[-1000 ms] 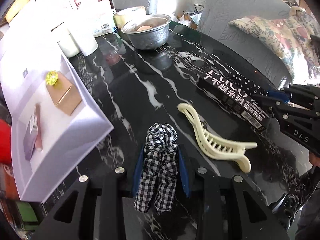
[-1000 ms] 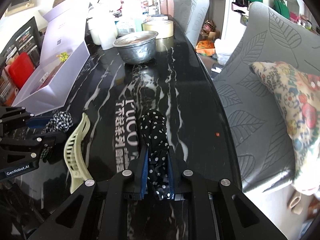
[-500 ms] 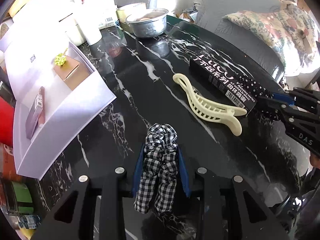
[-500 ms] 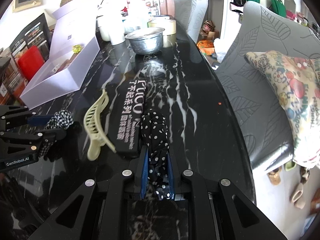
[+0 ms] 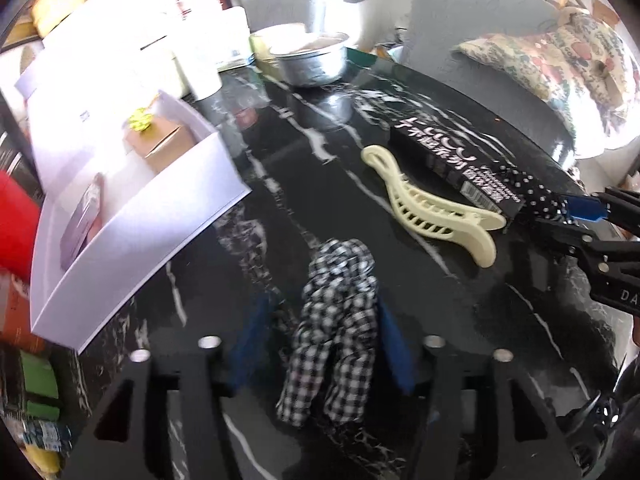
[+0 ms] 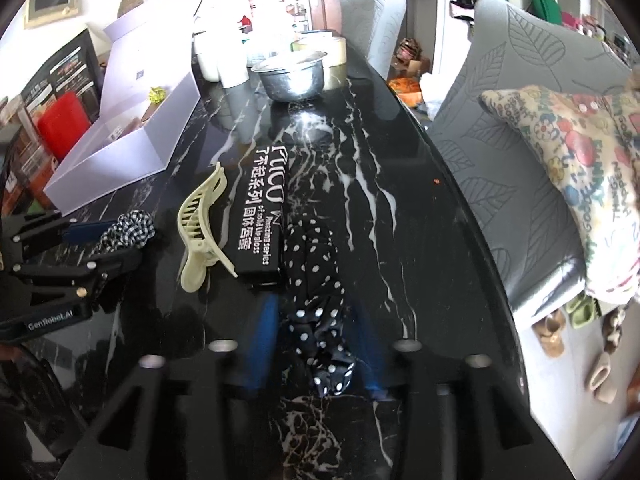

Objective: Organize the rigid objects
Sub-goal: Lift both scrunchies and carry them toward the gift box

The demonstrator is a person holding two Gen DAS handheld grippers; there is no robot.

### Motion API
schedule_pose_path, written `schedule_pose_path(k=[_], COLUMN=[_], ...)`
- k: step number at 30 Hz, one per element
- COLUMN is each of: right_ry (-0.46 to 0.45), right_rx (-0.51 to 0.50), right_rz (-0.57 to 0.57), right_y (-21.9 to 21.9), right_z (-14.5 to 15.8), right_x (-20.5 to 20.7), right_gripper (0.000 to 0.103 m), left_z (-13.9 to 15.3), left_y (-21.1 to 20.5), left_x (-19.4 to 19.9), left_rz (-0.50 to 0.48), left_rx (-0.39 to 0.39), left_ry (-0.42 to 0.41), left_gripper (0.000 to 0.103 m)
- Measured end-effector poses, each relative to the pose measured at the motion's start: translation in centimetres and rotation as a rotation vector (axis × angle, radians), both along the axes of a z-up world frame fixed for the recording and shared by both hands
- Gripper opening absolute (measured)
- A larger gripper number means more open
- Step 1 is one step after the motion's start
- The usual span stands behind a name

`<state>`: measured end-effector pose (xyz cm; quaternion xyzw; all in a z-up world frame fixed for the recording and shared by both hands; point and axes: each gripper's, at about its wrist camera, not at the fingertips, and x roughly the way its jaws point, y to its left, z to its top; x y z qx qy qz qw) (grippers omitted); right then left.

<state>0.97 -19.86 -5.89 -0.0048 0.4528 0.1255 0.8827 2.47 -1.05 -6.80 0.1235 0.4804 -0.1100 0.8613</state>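
A black-and-white checked scrunchie lies on the black marble table between the blue pads of my left gripper. Its jaws are opening, and a gap shows at the left pad. In the right wrist view a black polka-dot scrunchie lies between the pads of my right gripper, whose jaws are also opening and stand off the cloth. A cream hair claw lies against a long black lettered box, between the two grippers.
An open white box holding small items stands at the left. A metal bowl and white cups sit at the far end. A grey chair with a patterned cushion runs along the right edge.
Both grippers' jaws have spread away from their scrunchies. Both hands drew back toward the near end of the table, so the hair claw and black box sit farther ahead.
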Motion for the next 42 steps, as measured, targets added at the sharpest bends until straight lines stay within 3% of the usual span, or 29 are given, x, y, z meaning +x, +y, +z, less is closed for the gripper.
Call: schedule_pose_path(k=[4,8,9,11,14,22,42], right_ry=[-0.013,-0.027,-0.032,-0.046,-0.044,-0.046,-0.087], right_rx=[-0.026,-0.047,-0.052,-0.075,-0.083,-0.086,-0.036], right_rz=[0.004,-0.008,-0.013,-0.02,-0.027,-0.039,0.0], right_y=[0.4,0.8,0.8,1.0,0.8,1.0,3.0], right_z=[-0.1,-0.2,-0.2,-0.2,-0.2,-0.1,2.0], right_x=[-0.3,-0.4,-0.5,-0.7,-1.0,-2.6,-5.8], right_gripper=[0.046,0.046,0.045,0.022,0.016,0.015,0.015], left_z=[-0.3,-0.4,-0.4,-0.3,-0.2,-0.1,1.1], left_y=[1.3,1.4,1.4,1.3,1.3,0.3,1.9], left_x=[0.2,-0.5,-0.6,-1.0,-1.3,-2.0,-4.5], left_rz=[0.012,0.012,0.011,0.001,-0.002,-0.033,-0.018], left_rx=[-0.102,-0.11,-0.112,-0.12,-0.124,-0.1,-0.156], left_ry=[0.063,0.036,0.029,0.012,0.011,0.009,0.005], left_gripper=[0.061,0.061,0.056,0.034,0.027,0.027,0.027])
